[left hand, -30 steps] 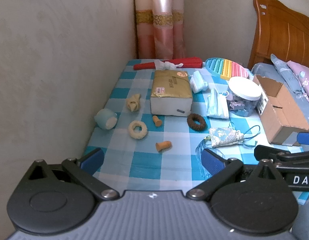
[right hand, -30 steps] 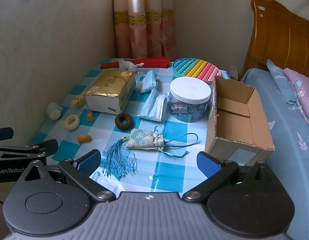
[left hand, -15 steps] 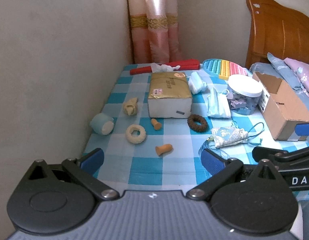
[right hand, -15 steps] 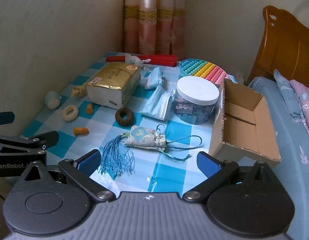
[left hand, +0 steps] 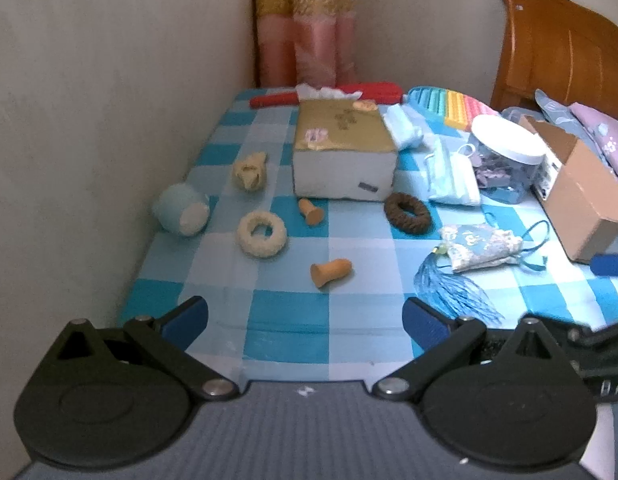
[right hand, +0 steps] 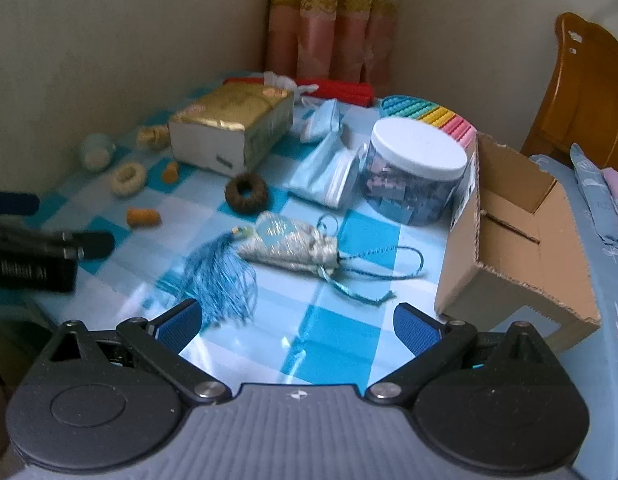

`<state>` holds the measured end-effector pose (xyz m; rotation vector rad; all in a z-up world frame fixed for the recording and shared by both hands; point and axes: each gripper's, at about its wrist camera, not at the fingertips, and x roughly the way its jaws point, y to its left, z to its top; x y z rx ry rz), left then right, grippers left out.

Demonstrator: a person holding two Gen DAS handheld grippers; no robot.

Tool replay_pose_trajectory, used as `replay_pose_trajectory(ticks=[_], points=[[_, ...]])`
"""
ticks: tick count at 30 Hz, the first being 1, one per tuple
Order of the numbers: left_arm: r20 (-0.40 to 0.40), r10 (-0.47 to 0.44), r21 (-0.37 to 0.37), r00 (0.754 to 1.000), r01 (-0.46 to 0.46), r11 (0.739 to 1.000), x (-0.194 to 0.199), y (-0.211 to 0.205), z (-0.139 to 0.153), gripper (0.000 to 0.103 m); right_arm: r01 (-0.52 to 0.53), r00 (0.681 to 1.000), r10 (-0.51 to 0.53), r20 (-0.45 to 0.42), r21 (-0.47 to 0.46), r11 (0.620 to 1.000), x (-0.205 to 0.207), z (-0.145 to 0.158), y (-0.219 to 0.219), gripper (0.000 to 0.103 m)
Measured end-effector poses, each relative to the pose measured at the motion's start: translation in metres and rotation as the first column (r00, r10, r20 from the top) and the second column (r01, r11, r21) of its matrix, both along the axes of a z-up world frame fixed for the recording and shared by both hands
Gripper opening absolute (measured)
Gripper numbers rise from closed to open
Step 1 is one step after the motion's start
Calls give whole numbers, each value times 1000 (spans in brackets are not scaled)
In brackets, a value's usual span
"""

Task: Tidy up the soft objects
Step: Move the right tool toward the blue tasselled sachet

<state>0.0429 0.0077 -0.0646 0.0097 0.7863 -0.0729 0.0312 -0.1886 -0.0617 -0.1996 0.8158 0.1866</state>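
Observation:
Soft items lie scattered on the blue checked tablecloth (left hand: 293, 316). Among them are a cream scrunchie (left hand: 261, 233), a brown scrunchie (left hand: 407, 213), two orange foam earplugs (left hand: 331, 273) (left hand: 310, 211), a pale blue ball (left hand: 181, 214), a cream knot (left hand: 249, 170) and a tasselled sachet (right hand: 287, 247). An open cardboard box (right hand: 517, 228) stands at the right. My left gripper (left hand: 305, 320) is open over the table's near edge, short of the earplug. My right gripper (right hand: 295, 322) is open too, just short of the sachet's blue tassel (right hand: 223, 276).
A gold tissue pack (left hand: 343, 152), blue face masks (left hand: 449, 176), a lidded clear jar (right hand: 415, 170), a rainbow pop toy (right hand: 429, 114) and a red strip (left hand: 329, 96) fill the back. Walls close the left and far sides; a bed with wooden headboard (left hand: 565, 56) lies right.
Both grippers have moved forward and lower toward the table, so objects look larger. The right view has swung left, bringing the sachet toward centre. Both stay open.

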Motion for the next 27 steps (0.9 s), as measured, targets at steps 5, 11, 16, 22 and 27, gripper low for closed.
replay_pose_trajectory(ticks=[5, 11, 16, 22, 27], points=[[-18, 34, 1, 999, -34, 999, 15, 2, -11, 102, -18, 1000, 18, -18, 3, 1000, 4, -17, -6, 103], [-29, 49, 9, 998, -49, 999, 35, -4, -19, 102, -38, 999, 38, -21, 13, 999, 12, -29, -9, 103], [-37, 82, 9, 996, -81, 997, 50, -8, -25, 102, -61, 998, 61, -20, 34, 998, 17, -35, -11, 103], [-29, 134, 58, 991, -132, 990, 56, -16, -31, 101, -73, 997, 75, -24, 66, 995, 22, -37, -15, 103], [-19, 140, 61, 990, -139, 988, 54, -23, -31, 86, -77, 997, 78, -11, 78, 994, 19, -38, -17, 103]])
